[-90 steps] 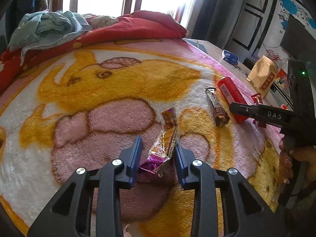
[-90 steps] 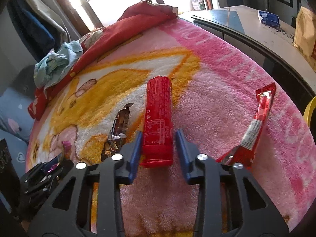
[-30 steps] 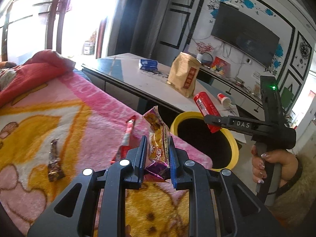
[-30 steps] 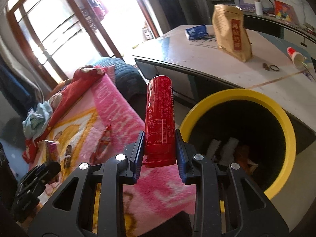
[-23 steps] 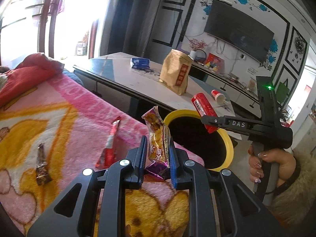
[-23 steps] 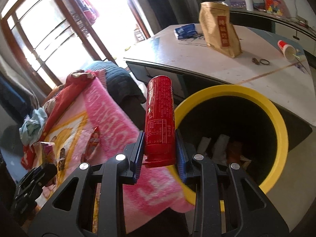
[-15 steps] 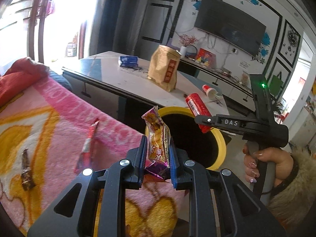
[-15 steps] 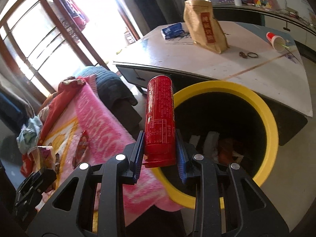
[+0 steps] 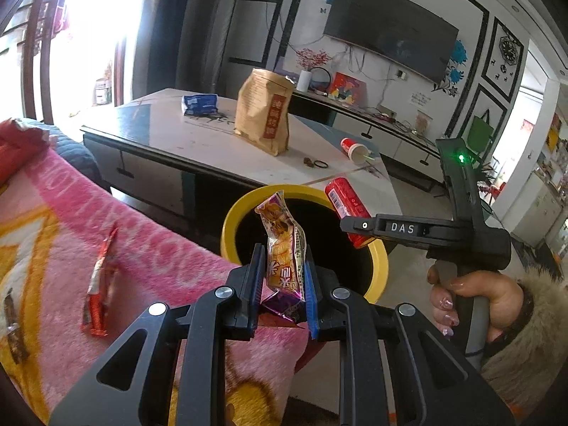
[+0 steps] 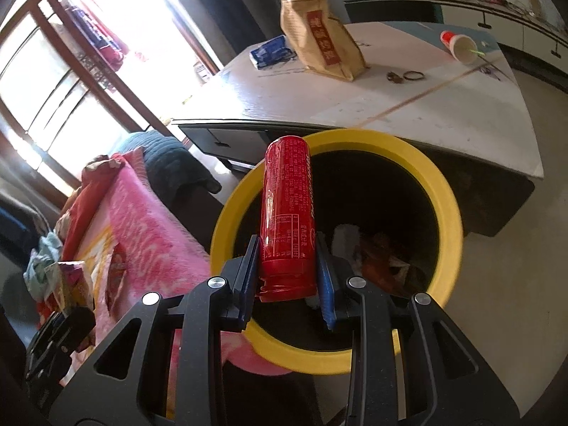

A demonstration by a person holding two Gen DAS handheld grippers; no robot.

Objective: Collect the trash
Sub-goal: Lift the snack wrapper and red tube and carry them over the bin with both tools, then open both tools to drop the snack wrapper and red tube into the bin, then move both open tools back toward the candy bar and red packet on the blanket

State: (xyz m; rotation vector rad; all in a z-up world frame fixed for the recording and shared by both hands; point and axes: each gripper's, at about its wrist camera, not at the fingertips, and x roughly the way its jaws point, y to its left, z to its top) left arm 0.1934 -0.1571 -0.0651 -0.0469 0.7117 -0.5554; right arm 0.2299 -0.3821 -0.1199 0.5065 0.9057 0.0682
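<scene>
My black left gripper, blue-padded, holds an orange and purple snack wrapper. My black right gripper holds a red tube with fine white print. The bin has a yellow rim and black inside. At its edge lies a pink blanket with yellow patterning, carrying a red wrapper.

A home living room: wall-mounted television, coffee table, blanket-covered sofa.
</scene>
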